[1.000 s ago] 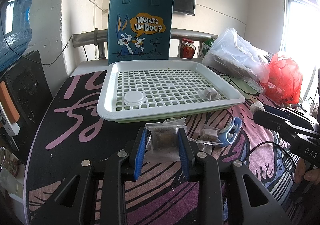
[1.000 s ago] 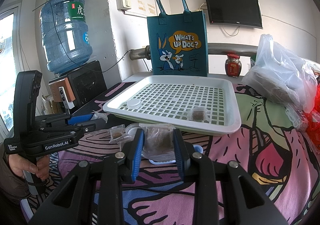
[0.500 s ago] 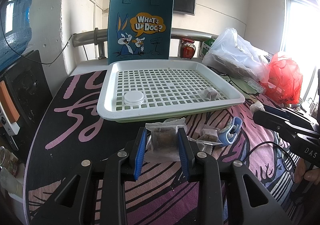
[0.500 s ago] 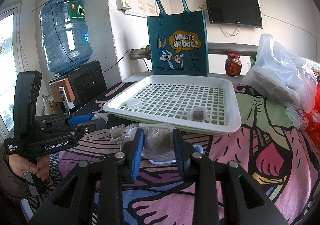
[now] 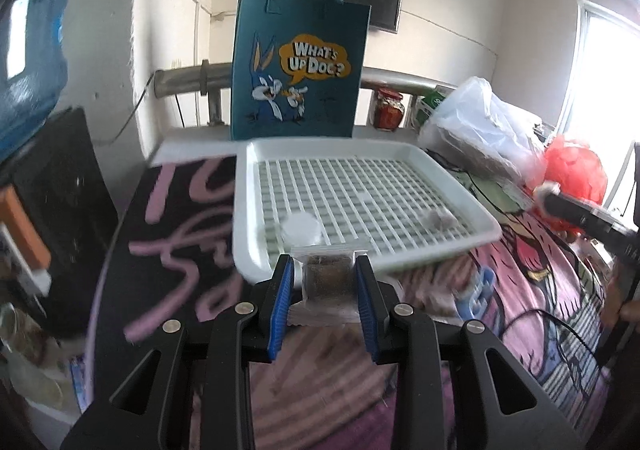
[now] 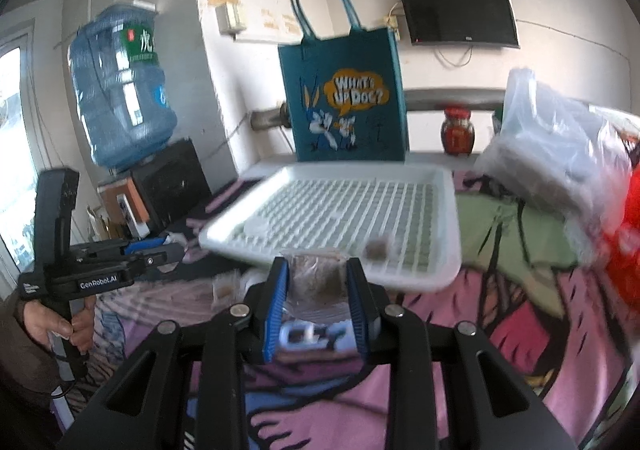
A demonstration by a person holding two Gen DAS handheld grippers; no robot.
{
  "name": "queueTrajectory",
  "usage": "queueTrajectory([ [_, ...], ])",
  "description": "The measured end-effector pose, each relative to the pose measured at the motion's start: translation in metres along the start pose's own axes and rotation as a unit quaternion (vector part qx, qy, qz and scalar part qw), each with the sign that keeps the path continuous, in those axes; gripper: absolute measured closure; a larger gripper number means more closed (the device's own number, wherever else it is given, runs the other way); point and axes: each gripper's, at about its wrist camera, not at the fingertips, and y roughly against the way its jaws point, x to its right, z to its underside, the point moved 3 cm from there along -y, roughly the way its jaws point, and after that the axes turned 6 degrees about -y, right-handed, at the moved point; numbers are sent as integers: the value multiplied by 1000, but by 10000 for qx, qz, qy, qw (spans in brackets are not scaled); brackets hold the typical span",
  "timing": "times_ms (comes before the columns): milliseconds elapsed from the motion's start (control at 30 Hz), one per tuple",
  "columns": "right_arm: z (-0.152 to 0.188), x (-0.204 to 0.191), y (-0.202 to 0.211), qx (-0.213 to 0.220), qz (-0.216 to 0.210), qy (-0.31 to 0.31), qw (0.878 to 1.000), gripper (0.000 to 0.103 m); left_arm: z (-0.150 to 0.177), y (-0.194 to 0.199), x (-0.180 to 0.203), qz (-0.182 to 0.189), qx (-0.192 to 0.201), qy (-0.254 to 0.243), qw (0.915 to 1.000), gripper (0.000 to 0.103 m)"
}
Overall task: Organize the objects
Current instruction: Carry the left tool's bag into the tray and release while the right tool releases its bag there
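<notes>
A: Quick, what's the left gripper [image 5: 324, 270] got?

B: Clear plastic packet [image 5: 329, 282] w/ a brown, grainy square block inside. Blue pads clamped on its two sides, packet upright, its clear top edge poking above the fingertips. It's held off the cloth, just in front of the white tray [image 5: 244, 210], near edge.

A: And the right gripper [image 6: 316, 270]?

B: Same kind of thing: second packet [image 6: 316, 282], clear film, brown block inside, crinkled film at the bottom. Jaws closed on it from both sides, also in front of the tray's [image 6: 448, 262] near rim.

A: Anything in the tray already?

B: Yes. A small brown packet [image 5: 434, 219] on the grid near the right front corner, and a white round lid [image 5: 301, 228] near the left front. Tray floor is a white lattice, greenish under it.

A: Still loose on the table?

B: One more little brown packet [image 6: 223, 289] on the patterned cloth [image 6: 460, 330], left of the right gripper; blurred. A white-blue clip-like thing [image 6: 304, 334] lies under the right jaws, can't tell what exactly.

A: Behind the tray?

B: Teal tote [image 5: 298, 70] w/ a cartoon rabbit, standing upright. Red-lidded jar [image 5: 387, 110] and clear plastic bag [image 5: 472, 130] to its right.
</notes>
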Motion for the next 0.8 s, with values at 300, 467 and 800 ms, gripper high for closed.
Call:
queueTrajectory([
  [300,-44,37,-78,-663,95,-411,9969,74,-34,-84,-26,-33,-624,455,9970,73],
  [467,-40,67,-130,-1225,395,-847,9881,74,-50,-127,-23,-31,-881,616,9942,73],
  [800,-22,92,-169,-1865,803,-1150,9724,62,-50,-151,-22,119,-1122,854,9899,52],
])
